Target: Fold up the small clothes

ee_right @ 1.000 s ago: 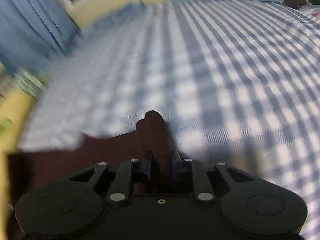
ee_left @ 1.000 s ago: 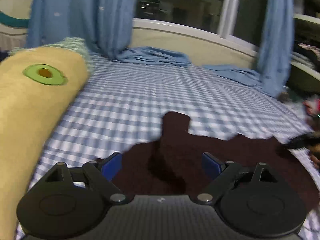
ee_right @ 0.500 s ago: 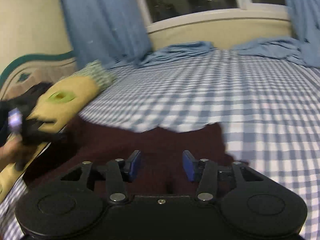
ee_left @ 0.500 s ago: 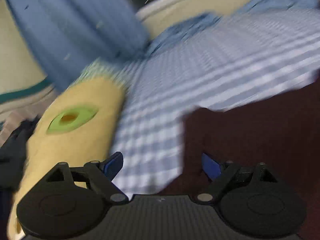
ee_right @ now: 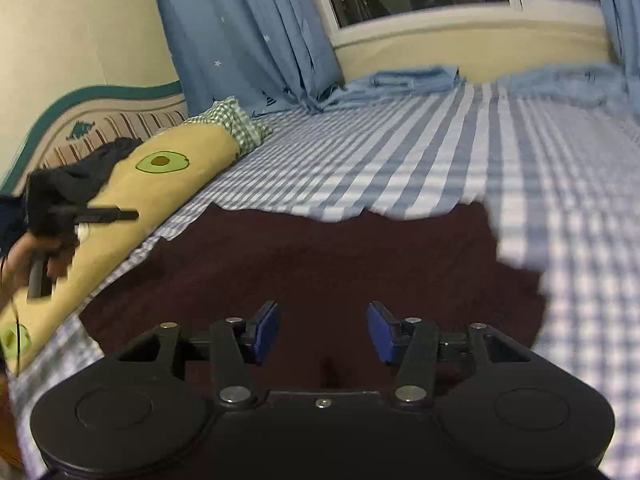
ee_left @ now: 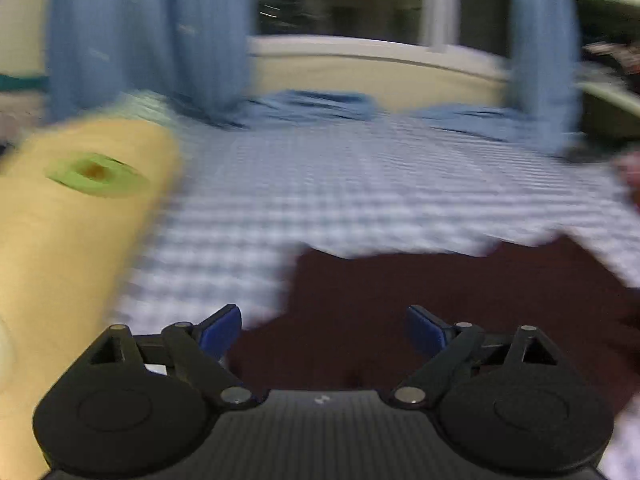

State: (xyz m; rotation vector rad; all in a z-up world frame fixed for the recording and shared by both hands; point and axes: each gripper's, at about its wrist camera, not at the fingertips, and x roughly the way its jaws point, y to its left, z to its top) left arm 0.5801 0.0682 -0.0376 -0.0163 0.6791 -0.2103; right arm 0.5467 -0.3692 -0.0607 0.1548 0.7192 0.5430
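A dark maroon garment (ee_right: 320, 264) lies spread flat on the blue checked bed; it also shows in the left wrist view (ee_left: 440, 300). My right gripper (ee_right: 323, 330) is open and empty, hovering over the garment's near part. My left gripper (ee_left: 322, 330) is open and empty, above the garment's left edge; the left wrist view is blurred. The left gripper tool, held in a hand, shows at the far left of the right wrist view (ee_right: 80, 216), over the pillow.
A long yellow pillow with avocado prints (ee_right: 160, 184) lies along the bed's left side, dark clothes (ee_right: 92, 168) on its far end. Blue curtains (ee_right: 248, 36) and crumpled blue cloth (ee_right: 400, 80) lie at the far edge under the window. A headboard (ee_right: 80, 120) stands left.
My right gripper has let go of the garment and opened wide; the garment now lies flat. My left gripper swung left toward the pillow and back, staying open.
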